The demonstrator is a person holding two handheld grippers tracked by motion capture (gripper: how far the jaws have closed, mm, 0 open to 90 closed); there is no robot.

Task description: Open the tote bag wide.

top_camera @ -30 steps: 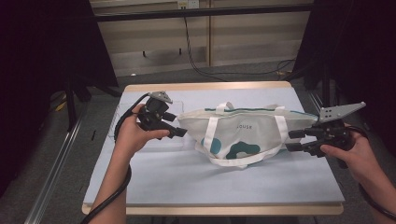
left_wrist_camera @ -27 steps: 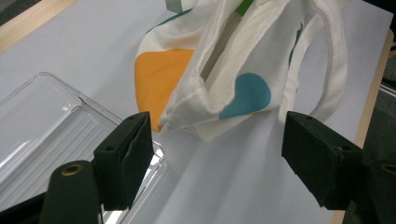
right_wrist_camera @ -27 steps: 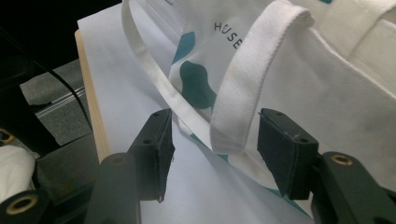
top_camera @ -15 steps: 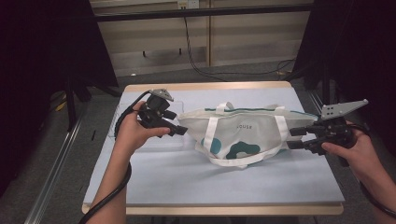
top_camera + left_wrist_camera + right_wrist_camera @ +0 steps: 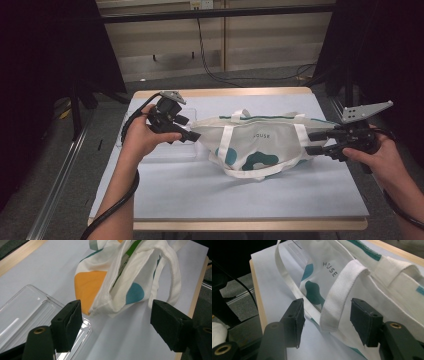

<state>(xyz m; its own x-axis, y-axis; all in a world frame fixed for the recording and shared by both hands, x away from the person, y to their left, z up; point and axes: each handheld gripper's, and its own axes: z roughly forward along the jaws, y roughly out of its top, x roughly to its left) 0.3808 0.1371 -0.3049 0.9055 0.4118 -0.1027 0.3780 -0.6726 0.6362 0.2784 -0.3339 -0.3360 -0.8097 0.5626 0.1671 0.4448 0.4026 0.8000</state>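
Left gripper view reveals the tote bag's (image 5: 120, 287) orange patch (image 5: 87, 287).

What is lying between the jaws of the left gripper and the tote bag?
Only bare table, seen in the left gripper view: the left gripper is open, the tote bag just beyond.

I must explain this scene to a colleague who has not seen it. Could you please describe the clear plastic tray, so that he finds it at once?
Start at the pale blue table and find the white tote bag lying at its middle. At the bag's left end, under the left gripper, lies the clear plastic tray. It is see-through, flat and rigid, unlike the soft printed bag.
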